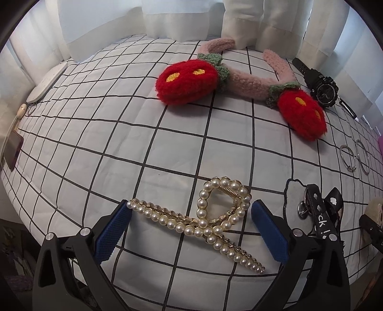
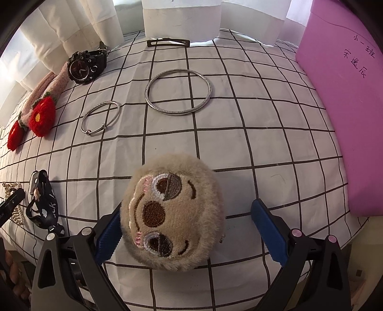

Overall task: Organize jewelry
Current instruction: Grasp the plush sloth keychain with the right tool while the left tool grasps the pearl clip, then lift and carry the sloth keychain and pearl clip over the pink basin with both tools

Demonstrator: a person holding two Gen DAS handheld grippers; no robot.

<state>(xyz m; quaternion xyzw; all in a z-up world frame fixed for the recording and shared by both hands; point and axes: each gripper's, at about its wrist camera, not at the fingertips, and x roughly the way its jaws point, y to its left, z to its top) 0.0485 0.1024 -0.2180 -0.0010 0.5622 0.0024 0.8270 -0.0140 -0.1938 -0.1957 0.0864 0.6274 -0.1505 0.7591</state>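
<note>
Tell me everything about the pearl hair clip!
The pearl clip is a gold-coloured metal claw clip edged with rows of white pearl-like beads. Its bars cross, forming a loop at one end, with a coiled spring showing there. It lies flat on the checked sheet, between the open fingers of the left claw. Whether the left pad touches its tip is unclear.

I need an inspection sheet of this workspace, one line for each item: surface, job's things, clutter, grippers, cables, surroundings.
Surface: white checked cloth, lightly wrinkled.
Job's things: pearl hair claw; plush sloth charm; large bangle; small bangle; black watch; strawberry headband; black ribbon clip; flat hair clip.
Clutter: pink box with handwriting.
Grippers: left gripper open around the claw; right gripper open, left finger against the charm.
Cables: white cable at the left edge.
Surroundings: white curtains behind.
</note>
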